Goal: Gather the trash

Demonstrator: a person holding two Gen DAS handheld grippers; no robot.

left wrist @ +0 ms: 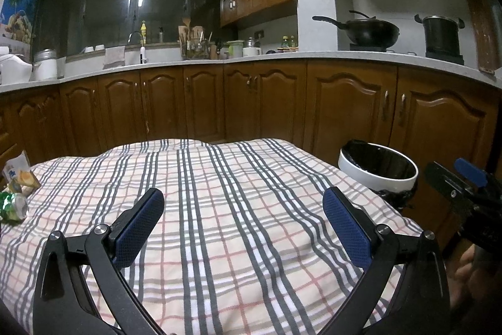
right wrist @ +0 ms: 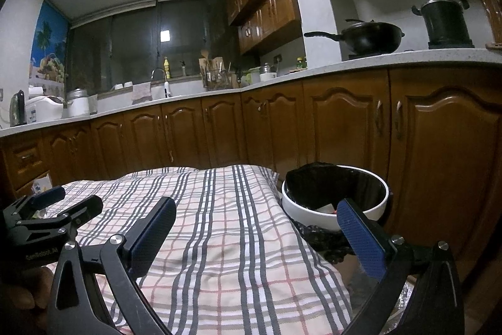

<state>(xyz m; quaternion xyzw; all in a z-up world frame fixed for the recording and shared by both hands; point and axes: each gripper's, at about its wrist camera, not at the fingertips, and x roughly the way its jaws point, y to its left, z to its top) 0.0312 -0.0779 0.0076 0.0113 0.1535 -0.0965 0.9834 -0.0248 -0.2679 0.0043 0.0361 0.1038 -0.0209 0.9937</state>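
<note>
Both grippers are up over the plaid cloth [left wrist: 238,209] that covers the table, and I hold nothing in either. My left gripper [left wrist: 243,228] has its fingers spread wide, blue pads [left wrist: 138,228] at lower left and lower right of the left wrist view, only cloth between them. My right gripper [right wrist: 255,236] is likewise released and empty; in the right wrist view its right pad overlaps the near rim of the trash bin [right wrist: 301,206]. The bin is white with a black liner, standing just beside the cloth's right edge at centre right of that view; something pale with a bit of red lies inside, too small for me to identify. Remaining trash sits at the far left edge of the left wrist view: a crushed green can [left wrist: 14,206] lying on the cloth, and just behind it a crumpled snack wrapper [left wrist: 20,175], touching or nearly so. Brown cabinets [left wrist: 345,105] fill the background, with a black wok [left wrist: 367,30] and a dark pot [left wrist: 442,35] on the counter at upper right.
</note>
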